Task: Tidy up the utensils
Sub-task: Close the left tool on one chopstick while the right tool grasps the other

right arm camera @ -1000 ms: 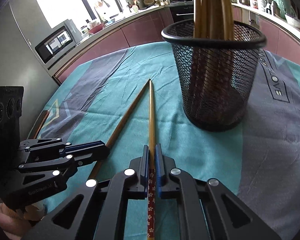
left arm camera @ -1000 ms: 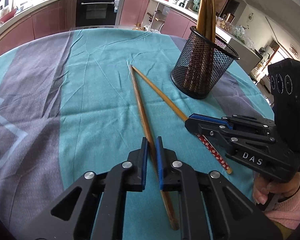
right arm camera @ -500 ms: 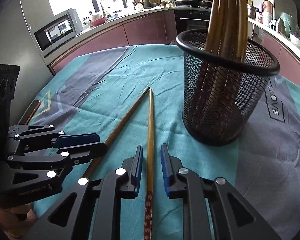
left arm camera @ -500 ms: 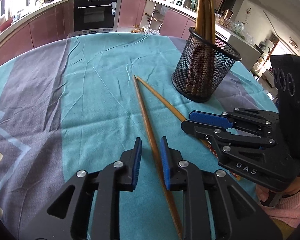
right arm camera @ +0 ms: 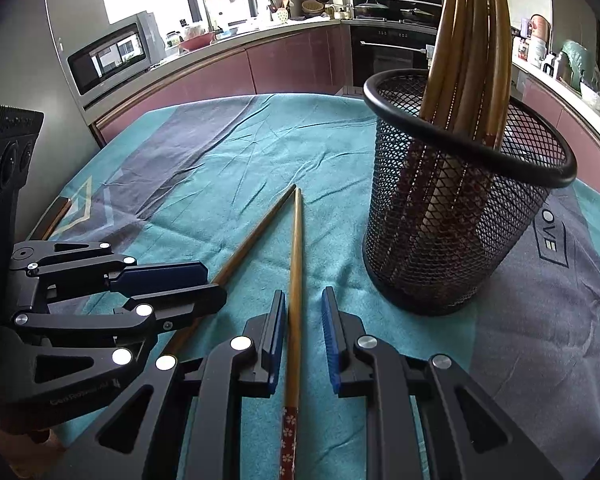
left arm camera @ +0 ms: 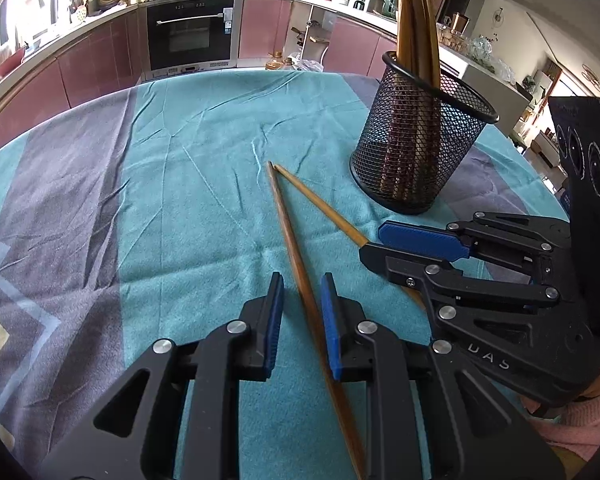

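Wrinkled teal-and-grey cloth (left arm camera: 204, 168) covers the round desk. Near its far edge a black mesh cup (right arm camera: 452, 216) holds slim wooden chopsticks. Two more lie mid-desk, tips meeting: the dark chopstick (left arm camera: 296, 264) between the parted left claw (left arm camera: 300, 312), the floral-ended chopstick (right arm camera: 294, 300) between the parted right claw (right arm camera: 303, 332), neither pinched.

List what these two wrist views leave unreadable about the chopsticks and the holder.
- Left wrist view: the right gripper covers the lighter chopstick's handle end.
- Right wrist view: the left gripper hides the darker chopstick's near half.
- Mesh holder: its chopsticks run past the top edge; count unclear.
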Demonstrator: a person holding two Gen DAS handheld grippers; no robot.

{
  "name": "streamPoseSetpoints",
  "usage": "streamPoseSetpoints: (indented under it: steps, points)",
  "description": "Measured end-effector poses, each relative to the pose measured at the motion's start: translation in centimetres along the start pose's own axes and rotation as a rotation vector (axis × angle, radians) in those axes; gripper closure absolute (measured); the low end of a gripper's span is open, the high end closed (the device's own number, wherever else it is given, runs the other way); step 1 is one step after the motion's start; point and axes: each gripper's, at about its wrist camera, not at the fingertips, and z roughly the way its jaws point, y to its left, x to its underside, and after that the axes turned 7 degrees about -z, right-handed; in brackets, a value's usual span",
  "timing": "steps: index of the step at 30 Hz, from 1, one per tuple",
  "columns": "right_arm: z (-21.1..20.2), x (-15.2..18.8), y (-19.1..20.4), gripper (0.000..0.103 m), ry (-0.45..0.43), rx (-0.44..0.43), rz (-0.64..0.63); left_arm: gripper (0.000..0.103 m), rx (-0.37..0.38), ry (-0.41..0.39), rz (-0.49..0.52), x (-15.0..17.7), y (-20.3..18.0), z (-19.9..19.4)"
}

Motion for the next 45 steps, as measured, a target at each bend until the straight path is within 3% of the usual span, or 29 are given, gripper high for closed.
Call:
streamPoseSetpoints:
  steps: [12, 20, 35, 45]
  points:
    - [0.2, 0.0, 0.0, 0.087, -0.001, -0.003, 0.005, 0.084, -0.026, -0.007, 0.025, 0.0, -0.5, 0.2]
    - [0.1, 0.0, -0.7, 0.097, -0.006, -0.025, 0.044, 0.092, -0.026, -0.003, 0.013, -0.5, -0.4, 0.6]
    - [-1.4, 0.2, -1.4, 0.098, -0.039, -0.088, 0.072, 0.095, -0.015, -0.021, 0.008, -0.1, -0.5, -0.1]
    - [-0.7, 0.3, -0.7, 0.096, 0.003, -0.085, 0.046, 0.095, -0.024, 0.009, 0.041, 0.2, -0.8, 0.2]
